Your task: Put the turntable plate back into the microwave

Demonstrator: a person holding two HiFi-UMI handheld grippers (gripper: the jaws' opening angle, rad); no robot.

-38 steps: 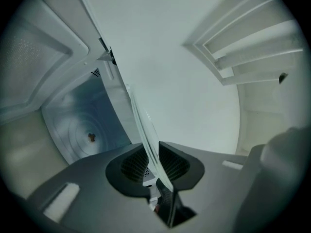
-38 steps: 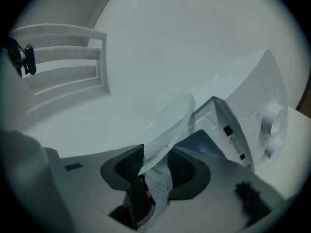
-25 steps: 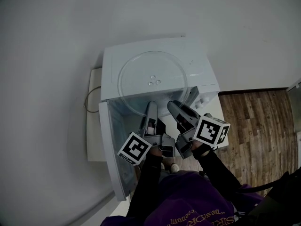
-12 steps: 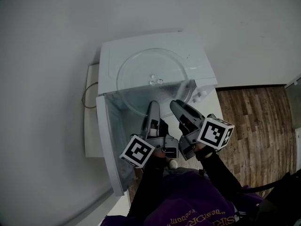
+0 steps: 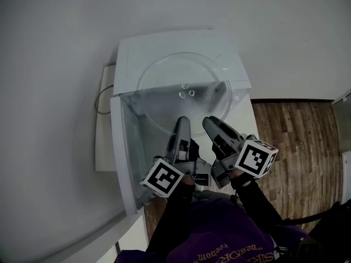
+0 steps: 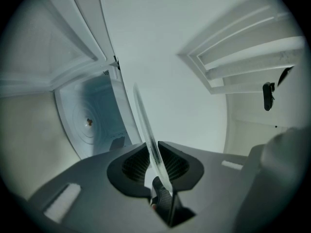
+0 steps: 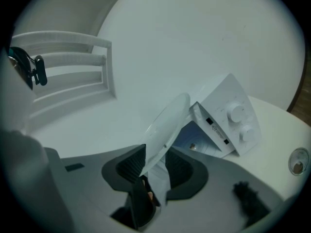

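Observation:
The clear glass turntable plate (image 5: 184,95) is held in the air over the front of the white microwave (image 5: 131,53), whose door (image 5: 122,163) hangs open to the left. My left gripper (image 5: 182,124) is shut on the plate's near rim. My right gripper (image 5: 211,126) is shut on the rim just to its right. In the left gripper view the plate (image 6: 146,130) runs edge-on out of the left gripper (image 6: 156,171), with the microwave's empty cavity (image 6: 90,123) beyond on the left. In the right gripper view the plate (image 7: 167,123) rises from the right gripper (image 7: 154,166) beside the microwave's knob panel (image 7: 235,120).
The microwave stands on a white counter (image 5: 104,141) against a white wall. A thin cable (image 5: 100,100) loops at its left. Wooden floor (image 5: 296,130) lies to the right. A white slatted fixture (image 7: 73,67) and a dark hanging clip (image 6: 267,95) show in the gripper views.
Both grippers, still clamped on the plate, have drawn back from the microwave. It looks smaller and farther off in both gripper views, and the cavity shows more fully.

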